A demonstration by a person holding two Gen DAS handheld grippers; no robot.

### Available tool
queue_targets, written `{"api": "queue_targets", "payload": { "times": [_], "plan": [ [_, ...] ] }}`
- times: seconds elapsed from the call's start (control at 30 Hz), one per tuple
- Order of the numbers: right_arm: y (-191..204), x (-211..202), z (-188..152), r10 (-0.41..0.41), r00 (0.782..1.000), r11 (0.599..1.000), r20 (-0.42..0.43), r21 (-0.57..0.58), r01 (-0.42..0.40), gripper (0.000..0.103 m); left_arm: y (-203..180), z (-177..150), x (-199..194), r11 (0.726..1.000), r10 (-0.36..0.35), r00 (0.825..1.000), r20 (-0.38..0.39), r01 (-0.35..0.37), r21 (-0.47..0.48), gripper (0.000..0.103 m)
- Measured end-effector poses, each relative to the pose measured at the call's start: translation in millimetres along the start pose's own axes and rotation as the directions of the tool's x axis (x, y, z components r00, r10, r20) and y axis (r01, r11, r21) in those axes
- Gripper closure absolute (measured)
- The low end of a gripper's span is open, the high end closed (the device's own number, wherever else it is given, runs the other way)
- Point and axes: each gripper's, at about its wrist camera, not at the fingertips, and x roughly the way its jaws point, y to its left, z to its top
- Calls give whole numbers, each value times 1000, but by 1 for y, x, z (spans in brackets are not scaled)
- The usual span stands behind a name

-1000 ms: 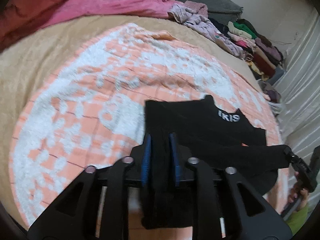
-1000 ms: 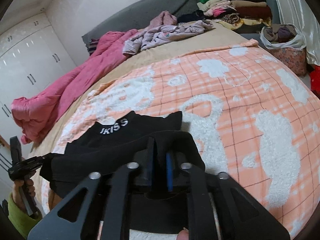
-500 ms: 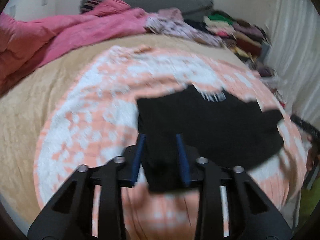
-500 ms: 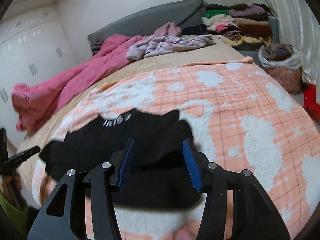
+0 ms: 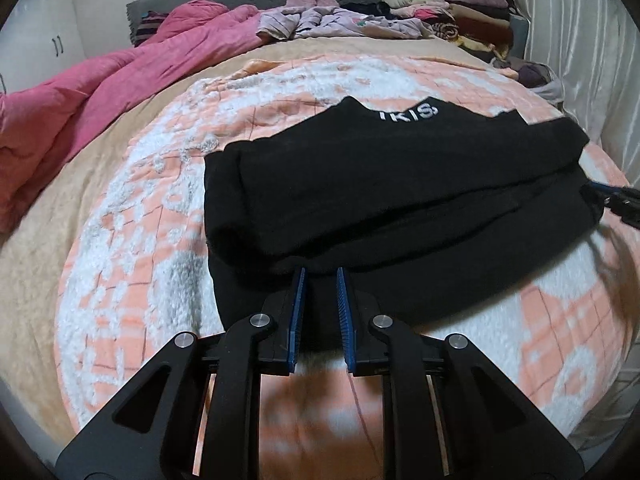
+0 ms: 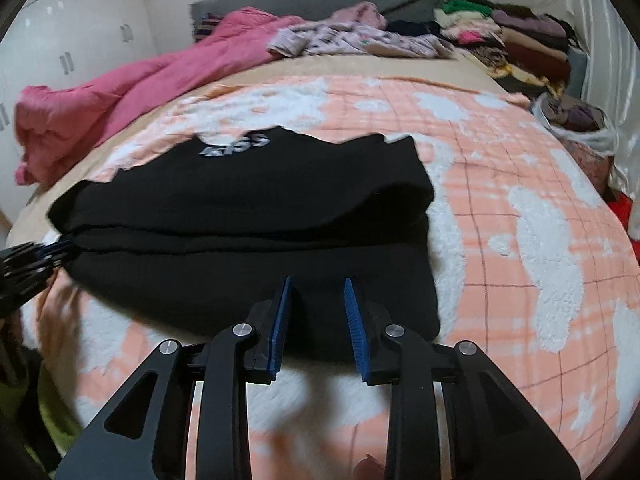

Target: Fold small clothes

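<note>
A small black garment (image 5: 392,196) with white lettering lies folded over itself on the orange and white blanket (image 5: 152,216); it also shows in the right wrist view (image 6: 248,224). My left gripper (image 5: 320,276) is open and empty, its blue pads just above the garment's near edge. My right gripper (image 6: 318,282) is open and empty, over the near right part of the garment. Each gripper's tip shows at the edge of the other's view: the right one (image 5: 612,196), the left one (image 6: 36,256).
A pink duvet (image 5: 100,80) lies bunched along the far left of the bed. Loose pale purple clothes (image 5: 336,24) and a stack of folded clothes (image 5: 452,8) are at the far end. A bag of clothes (image 6: 576,120) stands at the right, by a white curtain.
Both grippers were shut on the black garment and held it up; they have let it go, opened and drawn back. The garment now lies folded on the blanket.
</note>
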Motion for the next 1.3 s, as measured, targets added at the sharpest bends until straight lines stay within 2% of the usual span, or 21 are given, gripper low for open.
{"api": "queue_targets", "payload": {
  "times": [0.17, 0.43, 0.53, 0.7, 0.87, 0.9, 1.0, 1.13, 1.2, 1.3],
  "plan": [
    [-14, 23, 19, -1, 1000, 999, -2, 38, 1, 77, 8, 18, 5, 999, 0, 1000, 15, 0, -41, 93],
    [-23, 33, 64, 55, 998, 995, 38, 77, -58, 77, 27, 55, 32, 992, -29, 1000, -11, 28, -126, 93],
    [-23, 36, 85, 65, 996, 994, 58, 86, -70, 77, 38, 70, 38, 988, -6, 1000, 0, 6, -157, 93],
    [-24, 43, 114, 26, 997, 996, 74, 86, -32, 76, 68, 91, 46, 968, 39, 999, 3, -37, -249, 90],
    [-36, 41, 125, -20, 995, 993, 103, 116, 8, 75, 97, 89, 37, 943, 37, 999, 29, -25, -333, 89],
    [-39, 41, 124, -33, 994, 993, 105, 119, 20, 71, 100, 86, 37, 940, 27, 999, 25, -17, -341, 88],
    [-50, 43, 116, -46, 994, 990, 95, 137, 33, 60, 106, 73, 40, 931, -31, 1000, 2, 30, -364, 72],
    [-56, 58, 101, -50, 998, 991, 27, 128, 47, 57, 101, 53, 51, 912, -138, 990, -19, 120, -393, 66],
    [-57, 66, 96, -64, 998, 991, 3, 118, 63, 57, 96, 48, 57, 903, -166, 986, -27, 141, -405, 58],
    [-59, 75, 92, -65, 998, 989, -16, 130, 67, 56, 90, 45, 62, 895, -189, 982, -24, 162, -415, 56]
  ]
}}
